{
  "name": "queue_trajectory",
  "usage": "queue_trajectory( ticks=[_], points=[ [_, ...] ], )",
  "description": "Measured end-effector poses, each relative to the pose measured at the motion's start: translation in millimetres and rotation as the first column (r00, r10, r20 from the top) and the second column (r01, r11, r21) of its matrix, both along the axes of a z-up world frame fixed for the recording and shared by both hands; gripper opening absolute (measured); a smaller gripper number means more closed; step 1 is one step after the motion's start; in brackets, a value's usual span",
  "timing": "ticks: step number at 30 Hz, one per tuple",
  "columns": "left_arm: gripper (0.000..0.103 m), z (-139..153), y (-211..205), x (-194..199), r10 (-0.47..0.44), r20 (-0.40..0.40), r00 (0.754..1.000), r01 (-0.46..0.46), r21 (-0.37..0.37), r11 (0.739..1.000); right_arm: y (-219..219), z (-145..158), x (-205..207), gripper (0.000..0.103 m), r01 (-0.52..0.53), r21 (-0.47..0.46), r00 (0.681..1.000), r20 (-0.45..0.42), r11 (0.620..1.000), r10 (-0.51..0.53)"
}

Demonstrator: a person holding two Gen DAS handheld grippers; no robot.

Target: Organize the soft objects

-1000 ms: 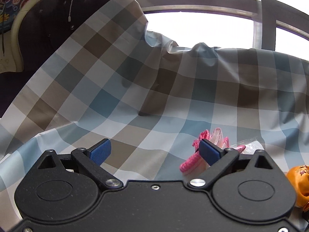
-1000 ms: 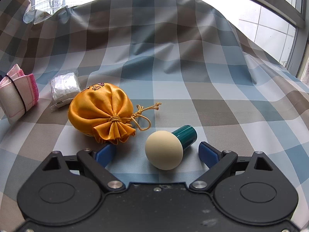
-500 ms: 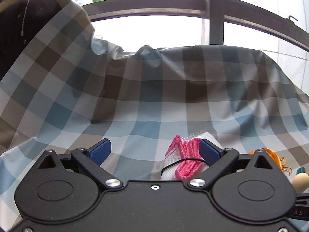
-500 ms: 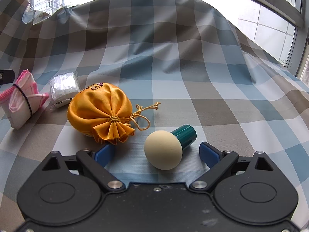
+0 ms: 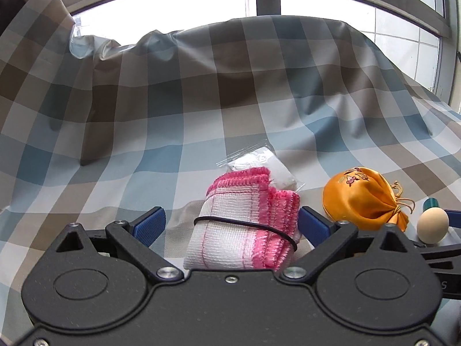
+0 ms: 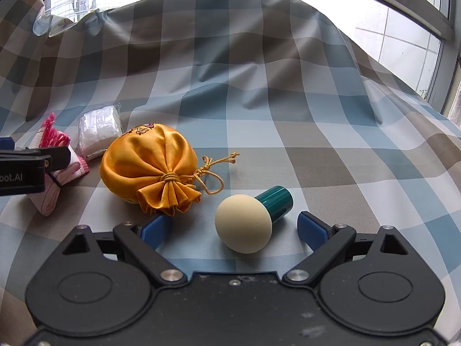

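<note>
Left gripper (image 5: 229, 225): jaws spread wide and opening, the banded pink-edged cloth bundle (image 5: 245, 225) between them, right pad just beside its frilled edge, grip not established. Right gripper (image 6: 227, 229): jaws wide, straddling the cream sponge applicator (image 6: 245, 222), pads clear of it. Orange drawstring pouch (image 6: 149, 164) and white wrapped packet (image 6: 99, 129) lie beyond on the checked cloth (image 6: 288, 115).

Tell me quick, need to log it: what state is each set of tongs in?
Left tongs: opening, straddling the pink-edged cloth bundle, not gripping.
Right tongs: open around the sponge applicator, not gripping.
</note>
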State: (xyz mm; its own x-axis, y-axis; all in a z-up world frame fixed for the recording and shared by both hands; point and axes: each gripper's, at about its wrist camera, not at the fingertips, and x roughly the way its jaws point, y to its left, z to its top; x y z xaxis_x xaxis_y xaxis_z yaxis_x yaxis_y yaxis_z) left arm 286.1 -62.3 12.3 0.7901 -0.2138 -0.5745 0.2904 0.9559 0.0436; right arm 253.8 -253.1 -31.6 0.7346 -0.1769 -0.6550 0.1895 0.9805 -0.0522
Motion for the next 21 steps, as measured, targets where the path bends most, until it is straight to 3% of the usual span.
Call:
queue_trajectory(
  ticks=[14, 18, 21],
  points=[
    [0.096, -6.1, 15.8, 20.7, -0.035, -0.131, 0.991, 0.018, -0.130, 0.991, -1.5, 0.8, 0.6, 0.095, -0.010, 0.009, 1.000, -0.005, 1.000, 0.010],
    [0.079, -5.3, 14.5, 18.3, -0.050, -0.112, 0.992, 0.035, -0.132, 0.991, -2.1, 3.7, -1.0, 0.095, -0.029, 0.006, 1.000, 0.000, 1.000, 0.029],
    [0.077, -4.9, 12.8, 16.6, -0.067, -0.112, 0.991, 0.051, -0.143, 0.988, -3.8, 5.9, -3.0, 0.095, -0.050, 0.000, 0.999, 0.005, 0.999, 0.050]
  ],
)
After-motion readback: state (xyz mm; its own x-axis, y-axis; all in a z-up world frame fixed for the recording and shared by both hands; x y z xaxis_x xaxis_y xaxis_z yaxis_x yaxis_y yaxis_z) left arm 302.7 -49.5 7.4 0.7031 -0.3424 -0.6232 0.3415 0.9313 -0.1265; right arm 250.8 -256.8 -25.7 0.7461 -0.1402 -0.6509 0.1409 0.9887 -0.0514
